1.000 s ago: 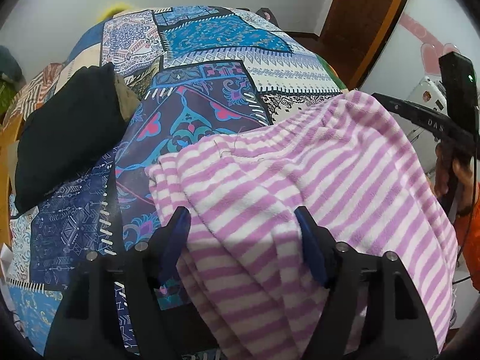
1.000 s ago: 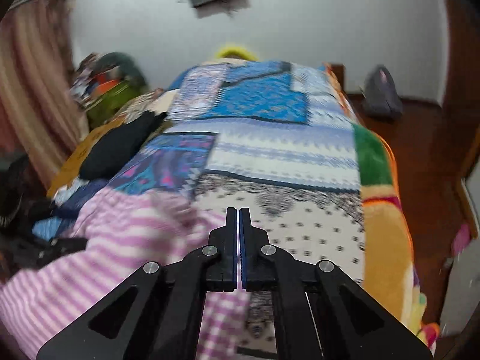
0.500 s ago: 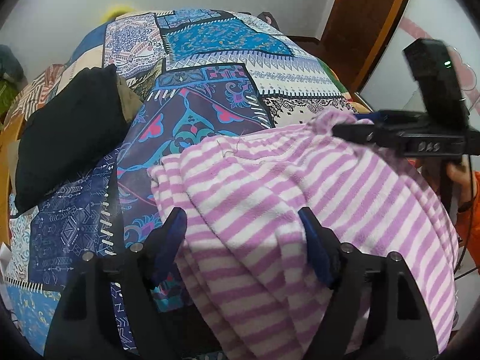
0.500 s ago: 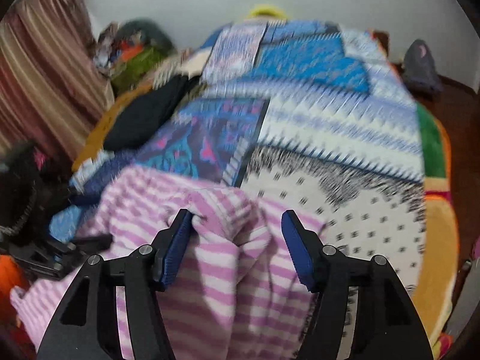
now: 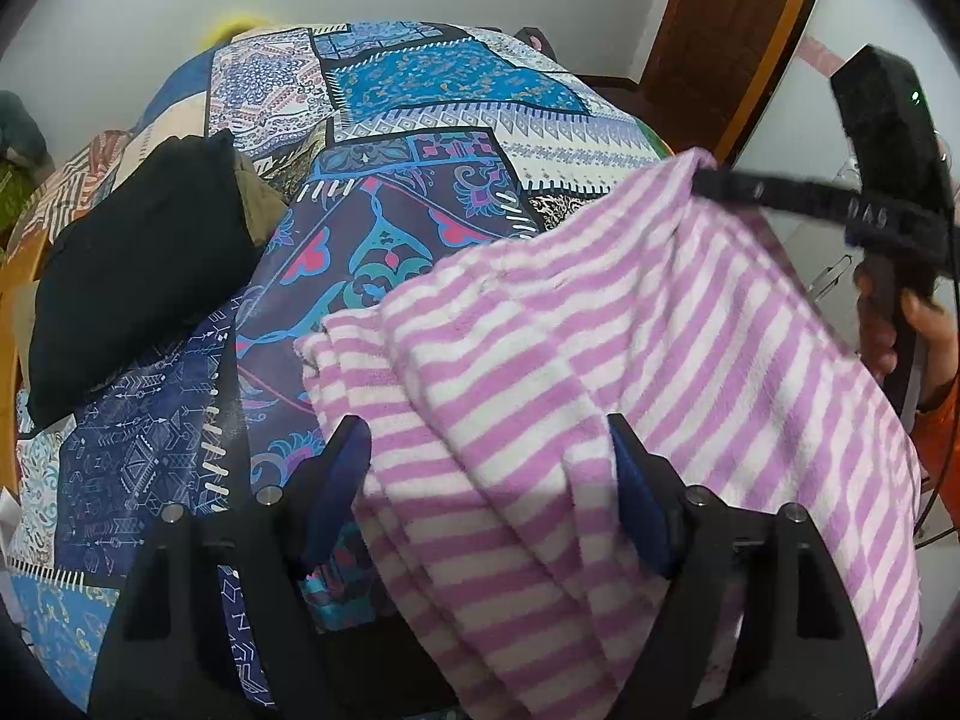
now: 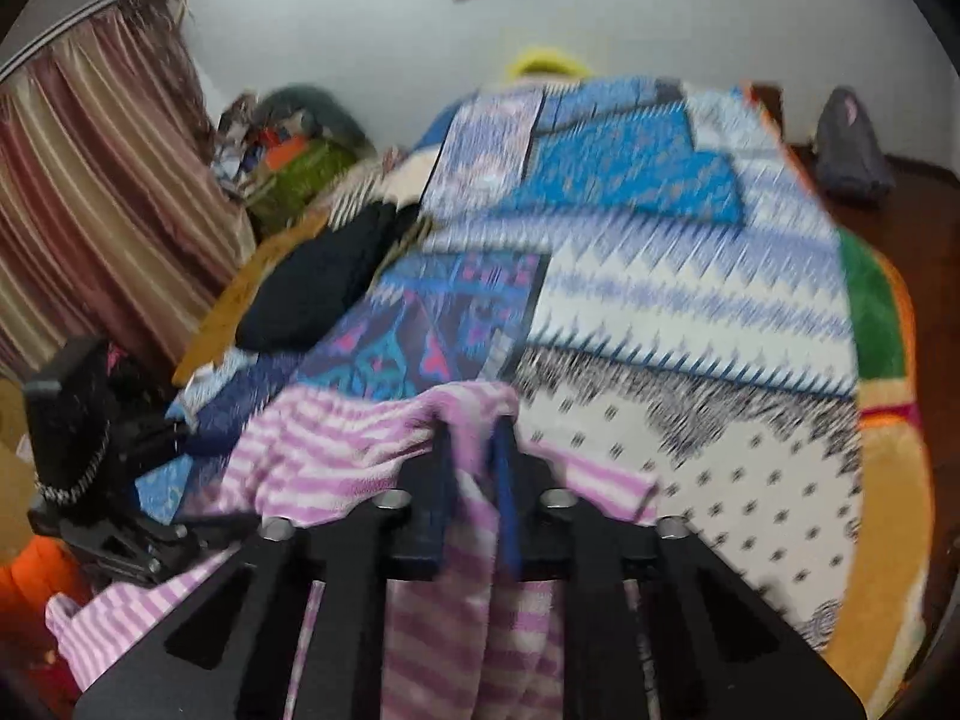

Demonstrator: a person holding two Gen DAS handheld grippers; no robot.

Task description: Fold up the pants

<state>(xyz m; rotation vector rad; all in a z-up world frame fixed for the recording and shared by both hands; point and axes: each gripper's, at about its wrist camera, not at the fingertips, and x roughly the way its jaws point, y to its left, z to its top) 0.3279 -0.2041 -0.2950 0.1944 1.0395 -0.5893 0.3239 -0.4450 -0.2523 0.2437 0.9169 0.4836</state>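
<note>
Two grippers on the pants, bunched at the bed's 6 o'clock: right gripper just closed, pinching a corner; left gripper wide, fabric between. Next I'd clamp left, then spread.

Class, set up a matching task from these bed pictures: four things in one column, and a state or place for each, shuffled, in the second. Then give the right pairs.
Column one
1. left gripper
2. right gripper
3. black garment
4. striped pants

Column two
A. lies at the bed's left edge, apart from both grippers
B. closed on a pinch of striped cloth
C. fingers wide apart with cloth bunched between them
D. pink and white, draped over the patchwork bedspread

Pairs: 1-C, 2-B, 3-A, 4-D
</note>
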